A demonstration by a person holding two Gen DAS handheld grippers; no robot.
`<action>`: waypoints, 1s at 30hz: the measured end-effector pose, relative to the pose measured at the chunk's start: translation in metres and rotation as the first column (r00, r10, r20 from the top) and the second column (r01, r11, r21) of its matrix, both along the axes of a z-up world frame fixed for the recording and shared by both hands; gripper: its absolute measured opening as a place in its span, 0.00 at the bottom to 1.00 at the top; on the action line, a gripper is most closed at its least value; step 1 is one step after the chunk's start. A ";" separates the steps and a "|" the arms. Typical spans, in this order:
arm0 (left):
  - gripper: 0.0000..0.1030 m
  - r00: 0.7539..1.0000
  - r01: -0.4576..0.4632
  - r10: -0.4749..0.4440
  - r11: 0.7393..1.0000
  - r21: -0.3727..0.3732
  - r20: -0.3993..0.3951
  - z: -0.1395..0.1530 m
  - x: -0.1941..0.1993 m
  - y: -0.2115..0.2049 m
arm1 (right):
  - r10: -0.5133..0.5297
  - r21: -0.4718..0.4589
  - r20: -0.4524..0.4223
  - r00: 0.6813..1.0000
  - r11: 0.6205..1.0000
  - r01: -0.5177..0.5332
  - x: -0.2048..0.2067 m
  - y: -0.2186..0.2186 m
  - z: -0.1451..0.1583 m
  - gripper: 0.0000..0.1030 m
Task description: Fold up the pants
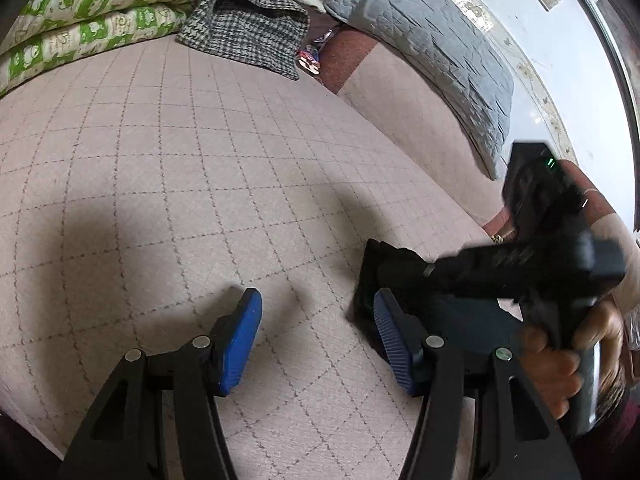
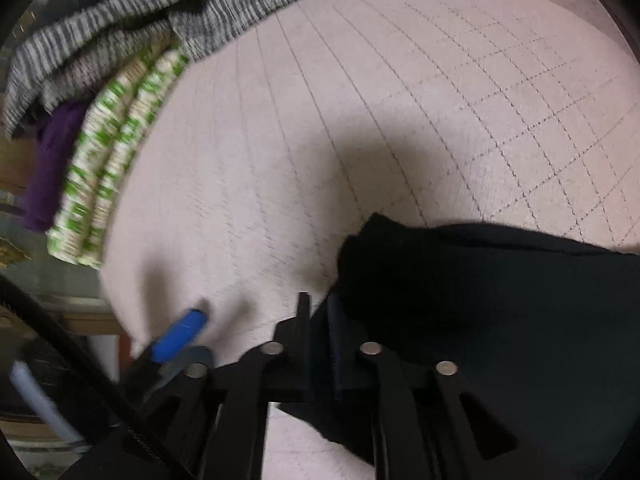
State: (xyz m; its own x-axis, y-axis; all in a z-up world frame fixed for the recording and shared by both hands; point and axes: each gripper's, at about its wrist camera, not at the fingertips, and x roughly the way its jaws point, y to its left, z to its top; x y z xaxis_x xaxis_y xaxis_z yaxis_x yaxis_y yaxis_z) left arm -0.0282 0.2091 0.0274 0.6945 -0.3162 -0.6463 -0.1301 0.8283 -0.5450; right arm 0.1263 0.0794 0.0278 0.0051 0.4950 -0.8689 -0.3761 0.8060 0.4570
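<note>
On the far left a green-and-white quilt (image 1: 80, 12) is stacked at the edge of the bed (image 1: 180, 160), with a houndstooth cloth (image 1: 248, 24) draped beside it and a grey pillow (image 1: 432, 52) further right. Lower down, the left tool (image 1: 318, 340) hangs over bare bedspread with its blue pads well apart and nothing between them. To its right lie the dark pants (image 2: 500, 300), bunched on the bed near the front edge and reaching under the right tool (image 2: 320, 344), which a hand (image 1: 560, 360) holds pointed steeply down. Its jaws stand close together with a fold of the dark cloth between them; the blur leaves it unclear whether the pads actually press the fabric. The main risk, judging from this, is that the right tool has only a thin edge, so the cloth could slip out when lifted. It could also catch several layers at once, so the fold would come out crooked. With the left tool holding nothing, the pants could drag and bunch instead of lying flat. Dark cloth against dark fingers also makes the edge hard to find. No containers are in view.
</note>
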 end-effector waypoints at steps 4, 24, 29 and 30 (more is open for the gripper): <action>0.56 0.999 0.046 -0.046 0.999 0.005 0.004 0.001 0.003 -0.013 | 0.003 -0.043 0.068 0.998 0.999 0.000 0.004 -0.002 0.020 0.52; 0.70 0.985 0.172 -0.173 0.981 0.086 0.007 -0.009 0.029 -0.087 | 0.170 -0.522 -0.010 0.985 0.840 -0.150 0.028 0.053 -0.026 0.22; 0.17 0.975 0.220 -0.219 0.975 0.028 -0.046 -0.014 0.036 -0.097 | 0.160 -0.465 0.053 0.986 0.878 -0.118 0.014 0.028 -0.011 0.20; 0.17 0.974 0.223 -0.222 0.974 0.036 -0.040 -0.009 0.034 -0.100 | 0.147 -0.438 0.060 0.987 0.893 -0.106 0.012 0.016 -0.005 0.20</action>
